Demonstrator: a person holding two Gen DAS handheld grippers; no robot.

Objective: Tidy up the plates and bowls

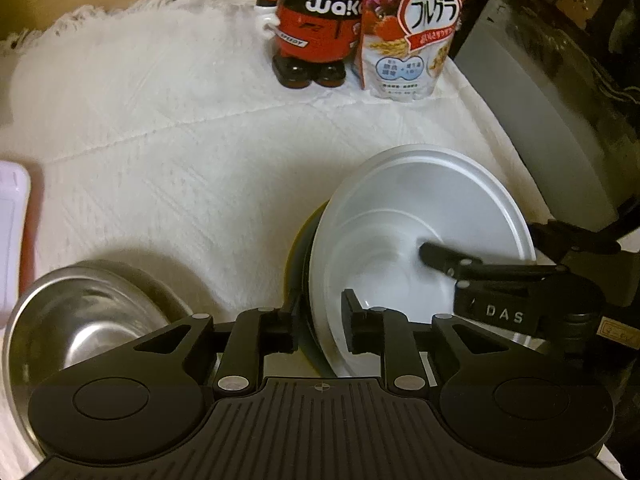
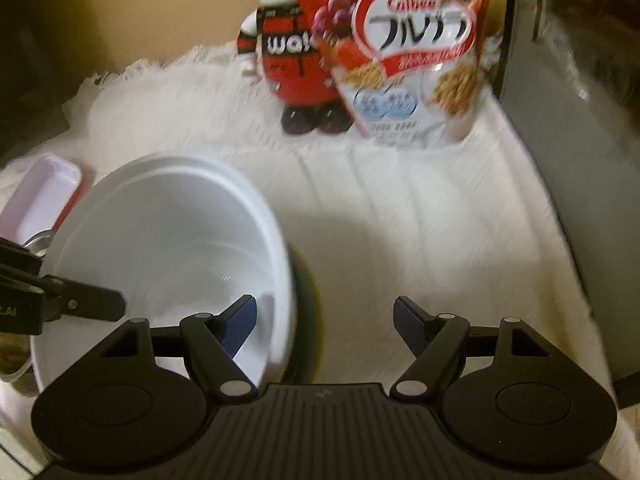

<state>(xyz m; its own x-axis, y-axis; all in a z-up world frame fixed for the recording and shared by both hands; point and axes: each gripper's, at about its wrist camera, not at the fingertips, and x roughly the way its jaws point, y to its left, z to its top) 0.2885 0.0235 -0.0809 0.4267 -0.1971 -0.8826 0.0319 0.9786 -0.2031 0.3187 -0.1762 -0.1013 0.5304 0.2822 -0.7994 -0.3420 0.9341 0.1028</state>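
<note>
A white bowl (image 1: pixel 400 216) sits tilted on a dark dish with a yellowish edge (image 1: pixel 305 248), on the white cloth. My left gripper (image 1: pixel 320 324) is shut on the bowl's near-left rim, one pad inside and one outside; the dark dish's edge also lies between the pads. My right gripper (image 2: pixel 324 320) is open and straddles the white bowl's (image 2: pixel 168 240) right rim without pressing it: one finger inside, one over the cloth. In the left wrist view the right gripper (image 1: pixel 480 240) reaches in from the right. A steel bowl (image 1: pixel 80 312) stands to the left.
A white cloth (image 1: pixel 180 140) covers the table. At the back stand a red mascot figure (image 1: pixel 312 20) and a cereal bag (image 1: pixel 412 28). A grey appliance (image 1: pixel 540 88) walls the right side. A pink-and-white container (image 1: pixel 12 232) lies at the left edge.
</note>
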